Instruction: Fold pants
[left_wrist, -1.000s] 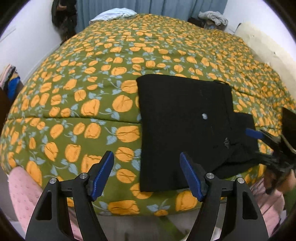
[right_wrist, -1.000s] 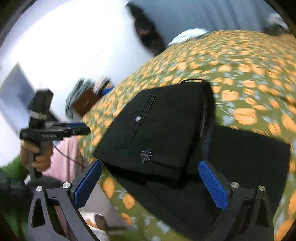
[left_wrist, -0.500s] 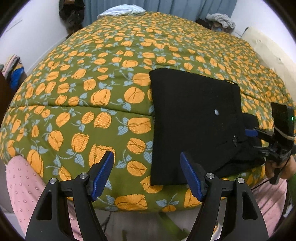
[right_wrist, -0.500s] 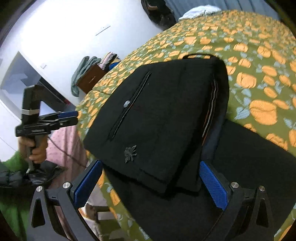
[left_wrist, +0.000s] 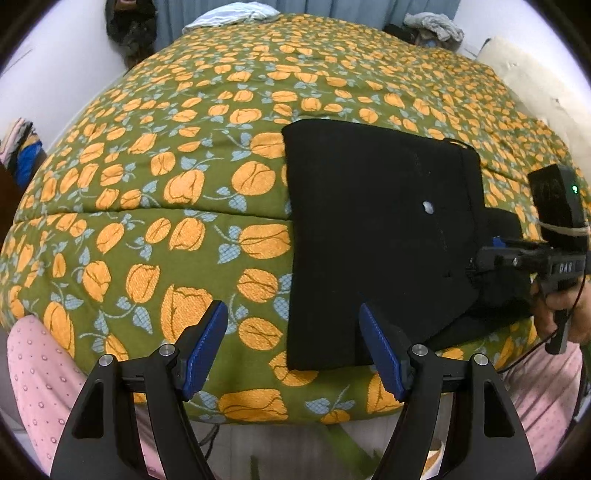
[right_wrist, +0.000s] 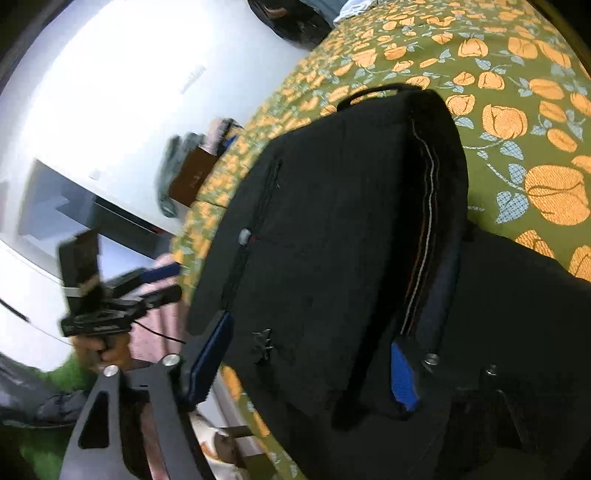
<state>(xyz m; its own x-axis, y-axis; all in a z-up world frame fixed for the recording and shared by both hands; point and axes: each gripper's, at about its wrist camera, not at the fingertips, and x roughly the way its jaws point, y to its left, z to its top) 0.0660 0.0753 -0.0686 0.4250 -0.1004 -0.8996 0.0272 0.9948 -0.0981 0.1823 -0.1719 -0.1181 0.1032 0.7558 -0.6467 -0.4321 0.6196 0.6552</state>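
Pants (left_wrist: 380, 236) show no legible label; button (left_wrist: 428, 207) plain.

Green bedspread (left_wrist: 155, 206) with orange flowers, blue curtain (left_wrist: 332, 7) behind, pale cloth (left_wrist: 232, 14) at far edge

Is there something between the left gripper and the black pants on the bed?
Nothing visible is in the way. The open left gripper hovers at the near bed edge, with only bare floral bedspread between it and the folded pants.
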